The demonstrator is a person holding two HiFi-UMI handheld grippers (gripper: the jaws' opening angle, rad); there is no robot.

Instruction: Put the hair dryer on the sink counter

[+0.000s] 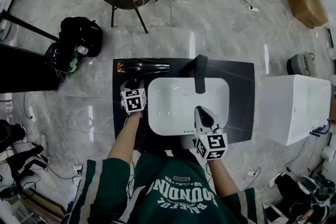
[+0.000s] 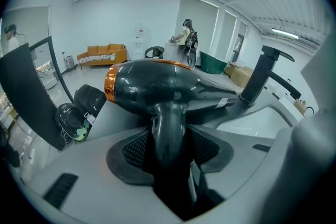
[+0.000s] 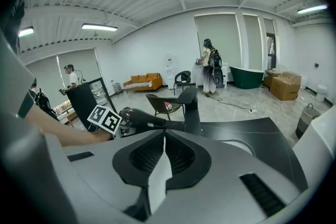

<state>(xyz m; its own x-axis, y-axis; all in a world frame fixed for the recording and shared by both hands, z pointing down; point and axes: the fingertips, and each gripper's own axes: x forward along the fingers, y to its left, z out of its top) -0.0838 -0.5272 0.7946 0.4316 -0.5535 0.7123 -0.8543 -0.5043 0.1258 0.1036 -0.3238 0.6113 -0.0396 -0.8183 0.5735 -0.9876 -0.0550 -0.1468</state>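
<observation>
The dryer (image 1: 143, 66) lay on its side on the black bench (image 1: 239, 78), behind the basin's (image 1: 181, 110) left corner, narrow end toward the tap (image 1: 200, 75). My left gripper (image 2: 169, 136) had its fingers clamped on the handle, spread wide by it, with the barrel lying across just past their tips. My right gripper (image 3: 164, 136) hung over the basin's near rim, fingers closed on nothing. I judged the dryer rigid and glossy, top-heavy at the barrel, so apt to twist or slip. The handle close under the barrel seemed the best place to hold
</observation>
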